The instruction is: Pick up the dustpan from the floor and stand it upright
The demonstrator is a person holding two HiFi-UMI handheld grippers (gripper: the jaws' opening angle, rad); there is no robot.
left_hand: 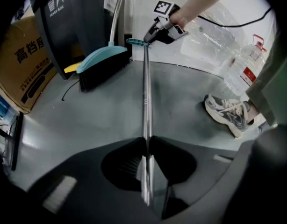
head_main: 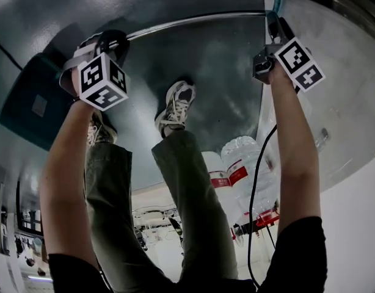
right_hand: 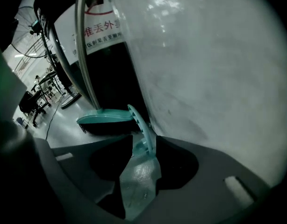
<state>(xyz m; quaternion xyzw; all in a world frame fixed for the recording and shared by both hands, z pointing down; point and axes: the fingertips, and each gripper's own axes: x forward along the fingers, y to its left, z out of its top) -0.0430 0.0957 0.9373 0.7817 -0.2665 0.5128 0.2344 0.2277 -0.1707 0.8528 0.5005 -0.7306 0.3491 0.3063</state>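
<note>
Left gripper (left_hand: 147, 146): narrow, clamped on the silver metal pole (left_hand: 146, 92) of the teal plastic dustpan (head_main: 25, 105) (its pan lies just beside this gripper in the head view).
Right gripper (right_hand: 141, 148): closed around the pole's teal plastic grip (right_hand: 144, 125).
Floor: glossy grey floor (left_hand: 87, 111).
Room: a teal broom (left_hand: 104, 62) and a brown cardboard box (left_hand: 22, 64) stand beyond.

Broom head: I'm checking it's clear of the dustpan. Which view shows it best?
The left gripper view: the teal broom head sits whole and well lit on the floor, black bristles visible. The right gripper view shows it dim, partly behind the dustpan handle. The head view does not show it.
</note>
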